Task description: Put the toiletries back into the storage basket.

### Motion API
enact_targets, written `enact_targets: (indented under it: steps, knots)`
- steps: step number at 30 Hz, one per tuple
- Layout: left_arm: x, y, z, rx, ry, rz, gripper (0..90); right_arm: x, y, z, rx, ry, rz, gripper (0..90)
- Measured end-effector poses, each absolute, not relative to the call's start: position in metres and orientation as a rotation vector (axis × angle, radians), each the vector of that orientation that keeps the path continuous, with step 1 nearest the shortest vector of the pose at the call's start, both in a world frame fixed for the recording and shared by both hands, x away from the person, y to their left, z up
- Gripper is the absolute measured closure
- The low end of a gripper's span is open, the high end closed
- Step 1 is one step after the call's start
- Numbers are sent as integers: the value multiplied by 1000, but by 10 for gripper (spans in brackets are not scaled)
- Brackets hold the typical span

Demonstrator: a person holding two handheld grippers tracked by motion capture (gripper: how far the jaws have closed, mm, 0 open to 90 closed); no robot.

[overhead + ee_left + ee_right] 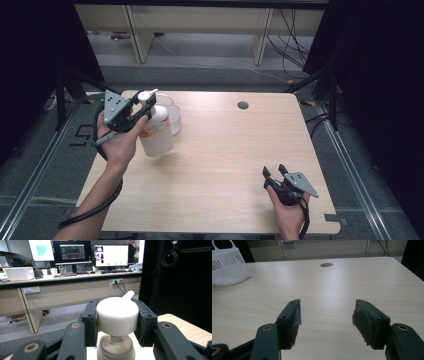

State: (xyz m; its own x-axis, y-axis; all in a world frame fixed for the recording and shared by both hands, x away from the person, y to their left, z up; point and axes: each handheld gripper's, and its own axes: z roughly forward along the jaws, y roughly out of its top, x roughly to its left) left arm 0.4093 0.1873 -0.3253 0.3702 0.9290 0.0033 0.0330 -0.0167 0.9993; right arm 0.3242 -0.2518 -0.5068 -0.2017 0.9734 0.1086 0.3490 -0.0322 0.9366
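Pump bottle hangs tilted above the far left part of the counter, its base swung toward the middle and lifted clear of the wood. The left gripper has it by the white pump head: in the left gripper view both jaws press against the sides of that round cap, one on each side, with the spout poking out beyond them and the bottle's neck showing just below. The jaws are closed as far as the cap lets them, and the grip is firm on it. The person's left hand wraps the gripper body, forearm coming in from the lower left, cable trailing beside it.

Just behind the bottle, touching or nearly touching it in the high view, sits a white basket near the counter's far left edge; the right gripper view shows its slatted wall at the upper left.

The right gripper sits low near the counter's near right corner, held in the right hand. Its jaws stand wide apart with bare wood between them and hold nothing. A small round hole lies in the counter toward the far edge.
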Motion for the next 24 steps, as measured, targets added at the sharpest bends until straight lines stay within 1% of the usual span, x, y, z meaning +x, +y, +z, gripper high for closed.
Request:
enact_targets:
  steps: [3, 24]
  knots:
    - [411, 189, -325, 1399, 948, 920, 589, 326, -253, -508, 1375, 1596, 1265, 394]
    - [422, 195, -315, 1381, 948, 929, 589, 325, -253, -507, 1395, 1600, 1238, 387]
